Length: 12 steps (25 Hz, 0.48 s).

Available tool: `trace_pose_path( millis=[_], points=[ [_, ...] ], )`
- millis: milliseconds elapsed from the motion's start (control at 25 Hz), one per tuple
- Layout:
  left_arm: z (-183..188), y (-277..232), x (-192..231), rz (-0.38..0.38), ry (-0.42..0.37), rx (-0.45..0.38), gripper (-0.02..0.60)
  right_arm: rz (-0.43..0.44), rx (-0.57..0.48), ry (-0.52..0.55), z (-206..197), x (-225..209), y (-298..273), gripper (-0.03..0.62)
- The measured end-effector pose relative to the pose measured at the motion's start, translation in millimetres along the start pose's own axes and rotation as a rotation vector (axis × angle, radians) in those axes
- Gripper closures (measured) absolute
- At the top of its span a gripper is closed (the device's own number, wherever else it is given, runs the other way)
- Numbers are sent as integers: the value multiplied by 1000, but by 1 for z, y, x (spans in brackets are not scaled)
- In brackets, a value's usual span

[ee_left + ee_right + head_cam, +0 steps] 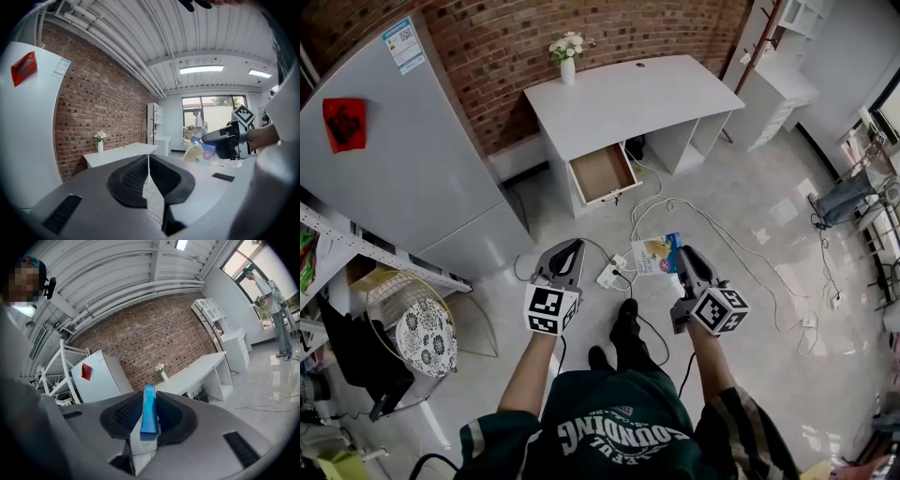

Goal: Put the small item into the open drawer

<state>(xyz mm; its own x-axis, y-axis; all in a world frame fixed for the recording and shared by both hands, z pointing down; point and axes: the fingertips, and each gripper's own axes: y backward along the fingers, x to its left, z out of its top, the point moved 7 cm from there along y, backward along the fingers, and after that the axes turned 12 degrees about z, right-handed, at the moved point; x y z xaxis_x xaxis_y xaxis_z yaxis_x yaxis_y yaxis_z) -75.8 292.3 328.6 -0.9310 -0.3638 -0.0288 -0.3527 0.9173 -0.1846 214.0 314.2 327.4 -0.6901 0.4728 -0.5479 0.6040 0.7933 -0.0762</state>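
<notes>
The small item is a flat blue and yellow packet (656, 253); in the right gripper view its blue edge (149, 416) stands upright between the jaws. My right gripper (684, 255) is shut on it, held above the floor well short of the desk. The open drawer (602, 173) hangs out of the white desk (628, 94), its wooden inside looking bare. My left gripper (572, 247) is level with the right one, and its jaws (148, 171) are shut on nothing. From the left gripper view the right gripper (225, 140) and the packet (200, 152) show at the right.
A grey fridge (403, 150) stands left of the desk. A vase of flowers (567, 56) sits on the desk's back corner. A power strip (609, 275) and cables (712, 225) lie on the floor ahead. A wire basket with a patterned cushion (425, 336) is at left. A person (276, 310) stands by the window.
</notes>
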Motion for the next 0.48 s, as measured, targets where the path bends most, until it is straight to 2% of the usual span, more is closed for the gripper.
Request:
trace_pose_path(
  millis=[480],
  points=[
    [20, -95, 34, 38, -3, 0, 558, 55, 25, -8, 40, -52, -91, 493]
  ],
)
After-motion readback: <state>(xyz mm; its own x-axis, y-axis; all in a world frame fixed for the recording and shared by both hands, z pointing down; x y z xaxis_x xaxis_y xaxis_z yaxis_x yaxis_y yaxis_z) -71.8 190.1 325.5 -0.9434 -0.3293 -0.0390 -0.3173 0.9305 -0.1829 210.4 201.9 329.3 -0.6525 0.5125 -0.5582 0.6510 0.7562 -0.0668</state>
